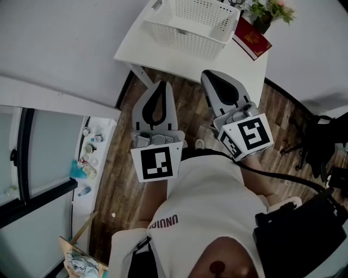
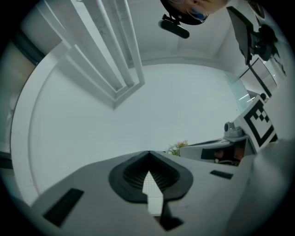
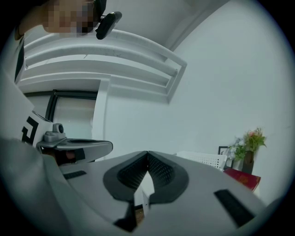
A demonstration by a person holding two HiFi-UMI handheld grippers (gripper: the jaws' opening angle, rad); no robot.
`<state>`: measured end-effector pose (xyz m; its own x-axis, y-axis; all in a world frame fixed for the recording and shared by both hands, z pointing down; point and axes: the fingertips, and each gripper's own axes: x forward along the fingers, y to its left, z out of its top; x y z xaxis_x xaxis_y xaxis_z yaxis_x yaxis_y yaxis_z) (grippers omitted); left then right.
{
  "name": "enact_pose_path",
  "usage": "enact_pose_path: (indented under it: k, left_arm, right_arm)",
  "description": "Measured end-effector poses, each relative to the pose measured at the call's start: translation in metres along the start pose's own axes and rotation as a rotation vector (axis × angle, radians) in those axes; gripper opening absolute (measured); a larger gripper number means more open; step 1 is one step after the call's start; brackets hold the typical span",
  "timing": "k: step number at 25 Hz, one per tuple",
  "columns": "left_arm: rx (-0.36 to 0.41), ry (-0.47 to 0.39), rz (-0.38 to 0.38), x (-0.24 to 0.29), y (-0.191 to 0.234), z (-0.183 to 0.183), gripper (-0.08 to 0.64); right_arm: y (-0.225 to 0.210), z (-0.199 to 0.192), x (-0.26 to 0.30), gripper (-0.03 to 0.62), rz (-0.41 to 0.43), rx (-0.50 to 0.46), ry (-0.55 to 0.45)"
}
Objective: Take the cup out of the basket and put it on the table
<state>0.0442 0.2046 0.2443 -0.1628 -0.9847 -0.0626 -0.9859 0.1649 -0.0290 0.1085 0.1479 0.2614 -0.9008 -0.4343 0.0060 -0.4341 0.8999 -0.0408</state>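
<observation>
I count two hand-held grippers, left (image 1: 159,86) and right (image 1: 211,75). At twelve o'clock I see one tabletop (image 1: 163,54) carrying one white basket (image 1: 185,35), and toward one o'clock one red book (image 1: 252,38) and one potted plant (image 1: 267,12).

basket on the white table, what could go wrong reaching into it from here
Both the left gripper and right gripper are shut, so they could bump the basket and slide it rather than grip anything. The red book and plant sit right beside it and could be knocked. No cup shows in any view.
</observation>
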Motion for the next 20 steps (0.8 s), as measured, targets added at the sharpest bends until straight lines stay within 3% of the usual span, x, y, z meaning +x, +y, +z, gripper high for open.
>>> enact_pose_path:
  k: [8,16,20]
  left_arm:
    - [-0.027,0.002,-0.018,-0.014,0.017,-0.008,0.012]
    - [-0.068,0.017,0.036,-0.028,0.042,-0.022,0.012]
    - [0.004,0.011,0.048,-0.026,0.054,-0.03,0.012]
  right_arm:
    - [0.013,-0.006,0.007,0.018,-0.038,0.002,0.001]
    - [0.018,-0.009,0.005,0.018,-0.06,0.021,-0.002]
    - [0.017,-0.012,0.019,0.018,-0.048,0.008,0.004]
